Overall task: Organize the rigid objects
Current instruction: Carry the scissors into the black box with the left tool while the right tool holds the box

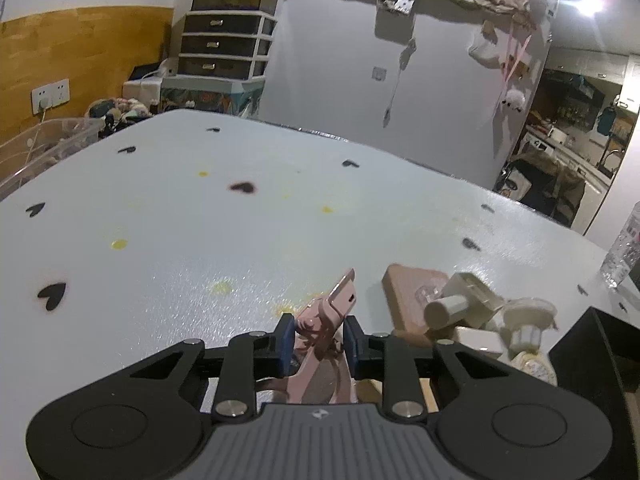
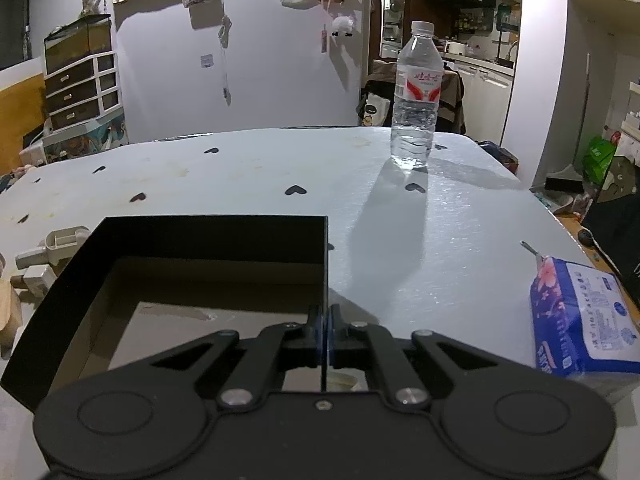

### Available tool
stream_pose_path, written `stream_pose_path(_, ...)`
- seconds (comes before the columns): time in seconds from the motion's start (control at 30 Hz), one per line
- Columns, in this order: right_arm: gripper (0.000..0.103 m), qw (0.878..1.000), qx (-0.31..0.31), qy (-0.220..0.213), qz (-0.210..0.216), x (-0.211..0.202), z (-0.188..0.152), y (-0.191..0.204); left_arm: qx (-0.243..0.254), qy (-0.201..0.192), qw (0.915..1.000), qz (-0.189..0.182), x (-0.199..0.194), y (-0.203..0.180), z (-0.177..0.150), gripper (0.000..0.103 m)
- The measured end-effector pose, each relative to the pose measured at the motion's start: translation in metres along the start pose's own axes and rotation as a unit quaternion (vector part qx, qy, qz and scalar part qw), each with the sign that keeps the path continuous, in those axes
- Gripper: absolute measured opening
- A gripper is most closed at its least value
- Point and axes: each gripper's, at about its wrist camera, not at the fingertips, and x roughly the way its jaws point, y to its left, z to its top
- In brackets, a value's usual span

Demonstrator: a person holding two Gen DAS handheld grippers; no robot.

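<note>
The work surface is a pale table (image 1: 280, 208) printed with small black hearts and marked by a few yellowish stains, set before a white wall hung with trinkets. A dark drawer unit (image 1: 224, 46) stands at the back left.

Left gripper (image 1: 318, 338): its blue-padded fingers (image 1: 286, 340) pinch a pink plastic piece (image 1: 332, 312), which tilts up and away from the pads. What kind of object it is cannot be told, since the lower part is hidden behind the gripper body. Just to its right lies a loose pile of beige parts (image 1: 476, 312) resting against a flat pink-brown block (image 1: 404, 300).

Right gripper (image 2: 325, 330): the fingers are pressed together on the thin right-hand wall of an open black box (image 2: 208, 240), gripping it at the near corner. The box sits on the table with its brown floor visible and the beige parts just beyond its left wall.

A clear water bottle (image 2: 416, 100) stands upright well behind the box. A blue tissue pack (image 2: 580, 316) lies near the table's right edge.
</note>
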Motion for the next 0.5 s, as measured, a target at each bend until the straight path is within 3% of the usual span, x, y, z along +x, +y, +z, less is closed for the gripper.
stream_pose_path(0.23,0.004,1.000,0.003,-0.003,0.004,-0.001,-0.002,-0.001,0.003,-0.031,0.9987,-0.041,-0.025,-0.021,0.014,0.027)
stream_pose_path(0.5,0.004,1.000,0.004,0.005,0.009,0.000,0.001,0.000,0.061,-0.031,0.9884,-0.136,-0.033,-0.098,0.025,0.027)
